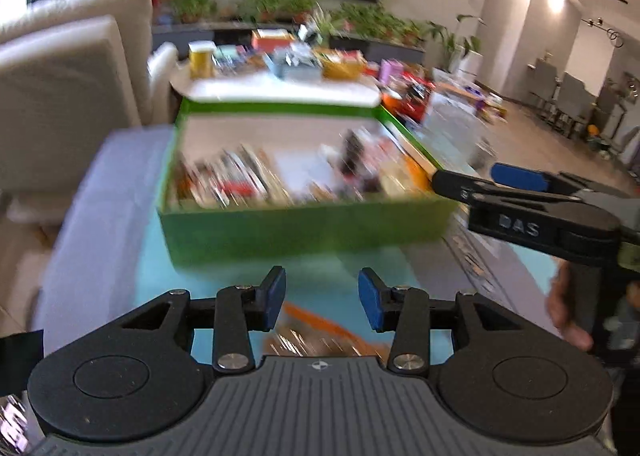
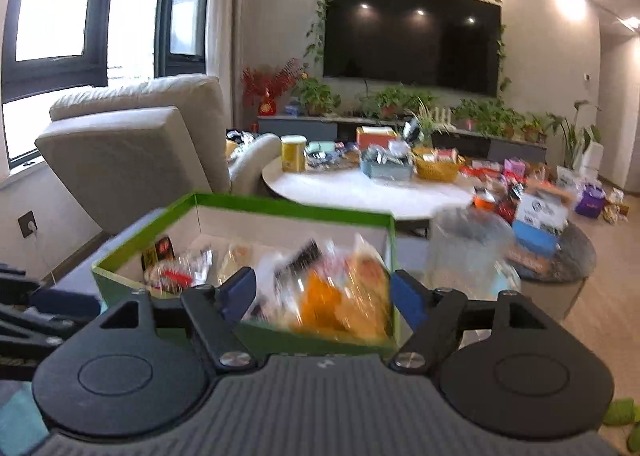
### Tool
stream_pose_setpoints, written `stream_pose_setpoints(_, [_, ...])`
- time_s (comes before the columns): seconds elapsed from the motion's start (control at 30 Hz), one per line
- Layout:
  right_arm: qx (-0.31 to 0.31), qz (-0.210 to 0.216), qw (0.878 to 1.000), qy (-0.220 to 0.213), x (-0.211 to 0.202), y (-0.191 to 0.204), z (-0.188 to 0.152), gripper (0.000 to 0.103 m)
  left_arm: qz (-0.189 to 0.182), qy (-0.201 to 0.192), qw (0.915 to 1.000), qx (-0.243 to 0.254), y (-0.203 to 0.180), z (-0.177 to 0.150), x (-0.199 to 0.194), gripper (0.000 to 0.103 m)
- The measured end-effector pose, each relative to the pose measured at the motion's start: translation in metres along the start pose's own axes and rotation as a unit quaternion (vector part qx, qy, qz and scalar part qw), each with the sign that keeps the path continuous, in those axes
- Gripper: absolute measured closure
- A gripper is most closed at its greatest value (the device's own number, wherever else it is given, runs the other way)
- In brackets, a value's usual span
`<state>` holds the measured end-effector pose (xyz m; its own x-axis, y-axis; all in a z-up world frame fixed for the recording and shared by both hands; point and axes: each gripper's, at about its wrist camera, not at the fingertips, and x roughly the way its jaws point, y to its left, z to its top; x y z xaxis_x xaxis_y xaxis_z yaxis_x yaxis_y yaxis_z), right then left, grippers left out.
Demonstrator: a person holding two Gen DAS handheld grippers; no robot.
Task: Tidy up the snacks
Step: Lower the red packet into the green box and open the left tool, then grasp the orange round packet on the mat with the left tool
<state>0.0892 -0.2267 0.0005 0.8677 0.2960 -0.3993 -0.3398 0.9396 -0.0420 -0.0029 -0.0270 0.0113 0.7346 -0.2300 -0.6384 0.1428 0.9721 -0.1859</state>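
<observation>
A green box (image 1: pixel 304 228) filled with several blurred snack packets (image 1: pixel 280 176) stands on a light blue surface (image 1: pixel 328 276) ahead. My left gripper (image 1: pixel 322 298) is open and empty, hovering short of the box's near wall, above an orange snack packet (image 1: pixel 320 332) lying on the surface. My right gripper (image 2: pixel 324 296) is open and empty over the green box (image 2: pixel 280 336), just above the orange and clear packets (image 2: pixel 340 296) in its near right corner. It also shows in the left wrist view (image 1: pixel 488 180) at the box's right edge.
A white round table (image 2: pixel 360 192) behind the box carries a yellow can (image 2: pixel 293 152), a blue tray (image 2: pixel 386 166) and a yellow basket (image 2: pixel 436 168). A clear plastic container (image 2: pixel 468 252) stands right of the box. A beige armchair (image 2: pixel 132 152) stands left.
</observation>
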Motion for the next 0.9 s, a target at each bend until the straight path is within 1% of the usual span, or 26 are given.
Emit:
stream_pose_setpoints(0.07, [0.011,-0.009,1.0,0.01,-0.004,-0.005,-0.006,0.059,-0.013,0.012,0.9998,0.005,-0.007,-0.011,-0.004,0.065])
stream_pose_setpoints(0.17, [0.029,-0.017,0.999,0.024,-0.012,-0.013,-0.018,0.059,-0.019,0.028,0.9992,0.02,-0.018,-0.02,-0.005,0.065])
stream_pose_setpoints(0.33, [0.033,-0.031,0.998,0.037,-0.024,-0.018,-0.035,0.059,-0.032,0.059,0.9974,0.025,-0.027,-0.03,0.001,0.065])
stream_pose_setpoints(0.4, [0.034,-0.028,0.998,0.038,-0.03,-0.019,-0.04,0.059,-0.027,0.067,0.997,0.028,-0.029,-0.031,0.006,0.065])
stream_pose_setpoints(0.53, [0.02,0.008,0.998,0.051,-0.04,-0.016,-0.052,0.059,-0.009,0.085,0.9961,0.025,-0.031,-0.032,0.02,0.065])
stream_pose_setpoints(0.7, [-0.021,-0.005,0.998,0.064,-0.046,-0.011,-0.074,0.059,0.001,0.101,0.9947,0.021,-0.034,-0.032,0.036,0.064])
stream_pose_setpoints(0.77, [-0.017,-0.007,0.997,0.072,-0.045,-0.014,-0.079,0.059,0.005,0.108,0.994,0.02,-0.037,-0.033,0.04,0.062])
stream_pose_setpoints(0.83, [-0.007,-0.006,0.997,0.076,-0.045,-0.017,-0.081,0.059,0.008,0.101,0.9945,0.027,-0.04,-0.035,0.042,0.06])
stream_pose_setpoints(0.9, [0.002,-0.006,0.997,0.076,-0.045,-0.019,-0.082,0.059,0.011,0.095,0.9948,0.035,-0.043,-0.035,0.045,0.061])
